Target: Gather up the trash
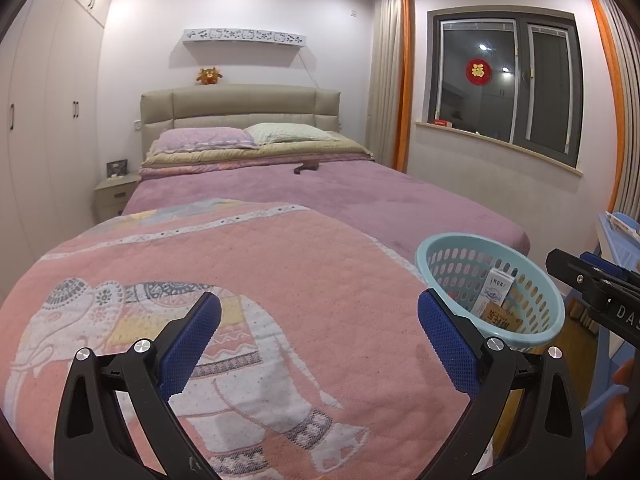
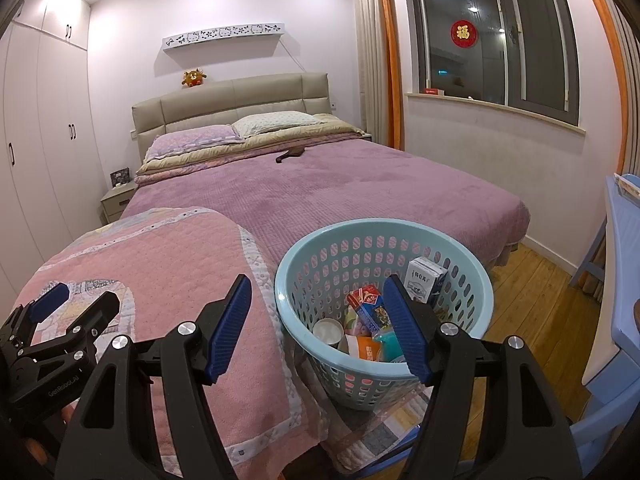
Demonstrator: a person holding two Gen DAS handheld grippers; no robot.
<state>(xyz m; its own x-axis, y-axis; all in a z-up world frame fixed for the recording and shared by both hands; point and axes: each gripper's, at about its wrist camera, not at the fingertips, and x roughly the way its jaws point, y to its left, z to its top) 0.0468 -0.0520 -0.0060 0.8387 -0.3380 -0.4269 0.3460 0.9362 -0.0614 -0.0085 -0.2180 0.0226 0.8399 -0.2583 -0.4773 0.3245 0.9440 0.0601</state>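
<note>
Your left tool (image 1: 319, 344) and right tool (image 2: 318, 326) both hang with jaws spread wide, gripping nothing, above a pink elephant blanket (image 1: 248, 272) at the foot of the bed. The trash sits in a pale blue basket (image 2: 472, 280) just right of the blanket.

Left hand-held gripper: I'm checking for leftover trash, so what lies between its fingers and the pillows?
Only bedding in the left wrist view: pink elephant quilt, then purple blanket. One small dark item lies near the pillows; unclear what it is.
</note>
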